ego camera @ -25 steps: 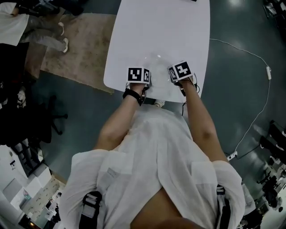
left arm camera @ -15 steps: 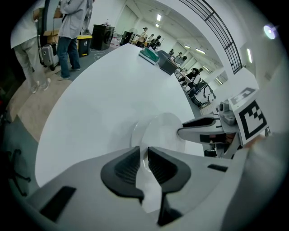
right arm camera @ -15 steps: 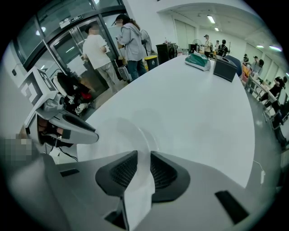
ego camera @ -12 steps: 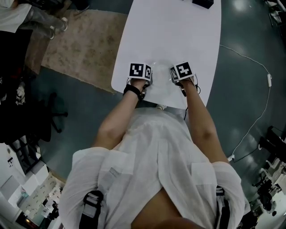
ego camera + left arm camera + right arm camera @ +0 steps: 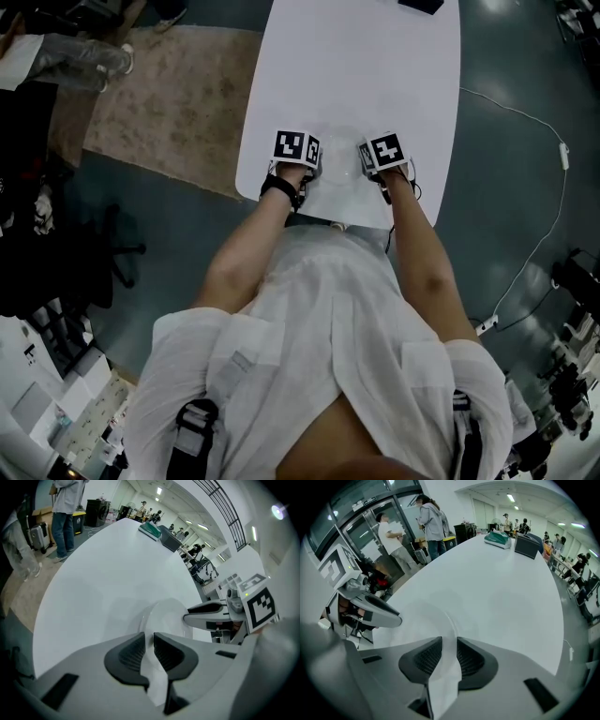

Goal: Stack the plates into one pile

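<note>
**Head view:** the plate (image 5: 339, 157) sits right between your left gripper (image 5: 315, 165) and right gripper (image 5: 362, 167). Both point steeply down at the near end of the desk (image 5: 356, 66). The plate's see-through, so I can't tell if it's touching the desk or hanging just above it, or whether it's one plate or more. Biggest worry is how close it is to the desk's near edge. If one side lets go first, it'll pivot on the other pinch and could slide off toward you.

**Left gripper view:** jaws nearly together, pinching the rim. The rest of the plate spreads out ahead of the fingertips, toward the right gripper's jaw across from it. That's a thin bite on a slick rim, so any twist of your wrist could pop it loose.

**Right gripper view:** jaws a bit wider apart than the left's, with the rim running between them and the pads looking to be on it. The plate lies ahead, off toward the left gripper. If this is the looser hold, the plate will sag on this side, so get it level before you back out.
</note>
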### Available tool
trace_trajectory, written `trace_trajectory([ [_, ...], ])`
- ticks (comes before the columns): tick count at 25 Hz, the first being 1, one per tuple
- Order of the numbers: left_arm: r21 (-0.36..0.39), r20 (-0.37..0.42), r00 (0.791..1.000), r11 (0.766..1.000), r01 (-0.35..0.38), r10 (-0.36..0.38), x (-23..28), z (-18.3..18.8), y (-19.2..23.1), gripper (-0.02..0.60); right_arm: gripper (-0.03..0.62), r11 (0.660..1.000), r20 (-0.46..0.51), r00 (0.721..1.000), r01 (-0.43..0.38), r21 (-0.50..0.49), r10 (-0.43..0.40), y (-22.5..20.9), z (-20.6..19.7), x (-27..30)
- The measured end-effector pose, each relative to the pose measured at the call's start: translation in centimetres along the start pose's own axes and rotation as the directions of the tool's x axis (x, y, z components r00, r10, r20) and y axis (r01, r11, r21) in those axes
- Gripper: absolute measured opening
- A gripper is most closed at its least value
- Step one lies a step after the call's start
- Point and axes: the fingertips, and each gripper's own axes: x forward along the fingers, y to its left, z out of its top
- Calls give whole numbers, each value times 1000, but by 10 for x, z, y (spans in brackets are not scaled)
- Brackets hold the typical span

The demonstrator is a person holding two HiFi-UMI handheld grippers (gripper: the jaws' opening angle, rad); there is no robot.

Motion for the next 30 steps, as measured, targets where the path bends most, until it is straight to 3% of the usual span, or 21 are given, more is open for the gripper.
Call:
trace_trajectory([
  [2, 22, -1, 1000, 1000, 8, -8, 2, 1, -1, 66, 117, 1000, 2, 1000, 15, -1, -15, -1, -1, 1],
  [6, 68, -9, 1000, 997, 26, -25, 6, 1, -6, 158, 118, 999, 25, 999, 44, -8, -44, -6, 0, -2],
  [14, 118, 45, 999, 993, 12, -18, -13, 15, -3, 164, 118, 998, 99, 993, 57, 0, -57, -8, 8, -24],
  [21, 113, 151, 987, 993, 27, -44, -49, 33, 7, 163, 118, 997, 226, 972, 53, 53, -63, -12, 8, -54],
  [26, 122, 273, 957, 991, 62, -93, -86, 48, 10, 160, 117, 993, 377, 924, 24, 118, -67, -15, 11, -89],
  [30, 144, 394, 905, 983, 111, -160, -118, 61, 13, 133, 117, 976, 530, 845, -50, 213, -73, -22, 12, -123],
])
